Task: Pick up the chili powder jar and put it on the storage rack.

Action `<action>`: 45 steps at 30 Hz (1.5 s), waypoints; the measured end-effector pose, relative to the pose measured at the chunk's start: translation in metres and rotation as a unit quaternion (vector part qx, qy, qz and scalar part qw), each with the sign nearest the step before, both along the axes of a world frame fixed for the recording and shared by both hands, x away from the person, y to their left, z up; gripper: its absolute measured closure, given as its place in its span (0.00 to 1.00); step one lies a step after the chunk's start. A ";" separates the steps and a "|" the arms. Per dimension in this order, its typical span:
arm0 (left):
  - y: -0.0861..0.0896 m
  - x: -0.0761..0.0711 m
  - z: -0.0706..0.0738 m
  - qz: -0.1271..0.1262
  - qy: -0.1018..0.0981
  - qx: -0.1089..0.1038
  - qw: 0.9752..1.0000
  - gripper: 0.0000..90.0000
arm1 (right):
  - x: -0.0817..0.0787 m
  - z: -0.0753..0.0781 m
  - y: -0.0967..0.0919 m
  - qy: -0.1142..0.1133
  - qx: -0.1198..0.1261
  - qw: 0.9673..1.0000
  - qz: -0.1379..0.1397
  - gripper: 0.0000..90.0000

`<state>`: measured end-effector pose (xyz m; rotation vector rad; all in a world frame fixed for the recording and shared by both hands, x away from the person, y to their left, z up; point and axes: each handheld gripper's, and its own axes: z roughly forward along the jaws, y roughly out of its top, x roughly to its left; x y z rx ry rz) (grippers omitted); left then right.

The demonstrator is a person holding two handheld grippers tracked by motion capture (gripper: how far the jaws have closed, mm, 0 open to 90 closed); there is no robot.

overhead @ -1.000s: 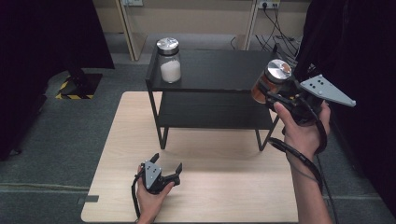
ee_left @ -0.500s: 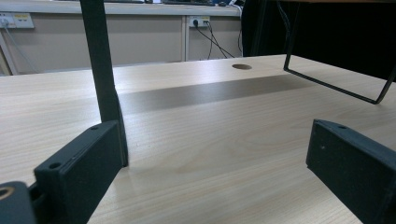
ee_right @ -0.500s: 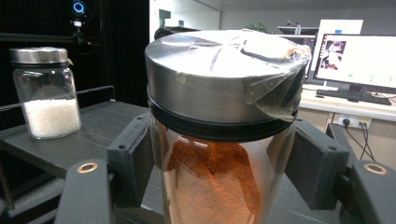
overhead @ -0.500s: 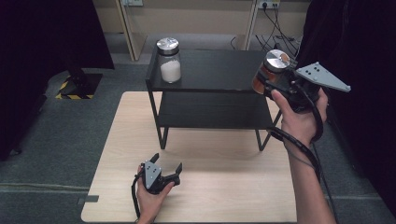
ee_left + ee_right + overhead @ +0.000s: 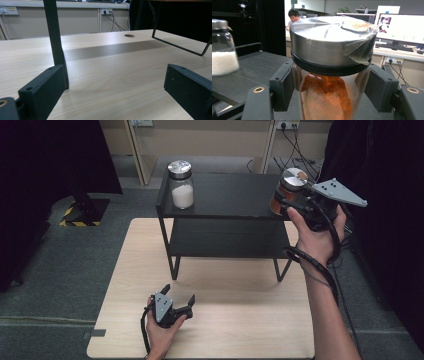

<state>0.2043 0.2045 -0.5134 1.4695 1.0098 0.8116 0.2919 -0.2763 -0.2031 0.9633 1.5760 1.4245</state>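
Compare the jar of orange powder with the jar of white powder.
The jar of orange powder holds orange-red powder; the jar of white powder holds white grains. The orange one is clamped in the right gripper at the shelf's right end; the white one stands free at its left. Clear tape covers the orange one's lid. Both are clear glass with metal lids.

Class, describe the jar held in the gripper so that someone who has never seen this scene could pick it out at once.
Find the black two-tier shelf standing on the wooden table. At its top right corner, the right gripper is clamped on a glass jar with a silver lid. Its filling is orange-red powder, whereas the other jar, at the shelf's left end, holds white grains.
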 end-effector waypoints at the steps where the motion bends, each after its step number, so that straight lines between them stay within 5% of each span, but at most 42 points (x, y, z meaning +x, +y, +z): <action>1: 0.000 0.000 0.000 0.000 0.000 0.000 1.000 0.03 | 0.002 0.001 0.000 0.004 0.000 1.000 -0.001 0.35; 27: 0.000 0.000 0.001 0.000 0.002 0.000 1.000 0.03 | 0.021 0.014 0.008 0.027 -0.021 0.999 -0.006 0.35; 45: 0.000 0.001 0.000 -0.001 0.001 0.000 1.000 0.03 | 0.031 0.001 0.008 0.030 0.003 1.000 -0.003 0.35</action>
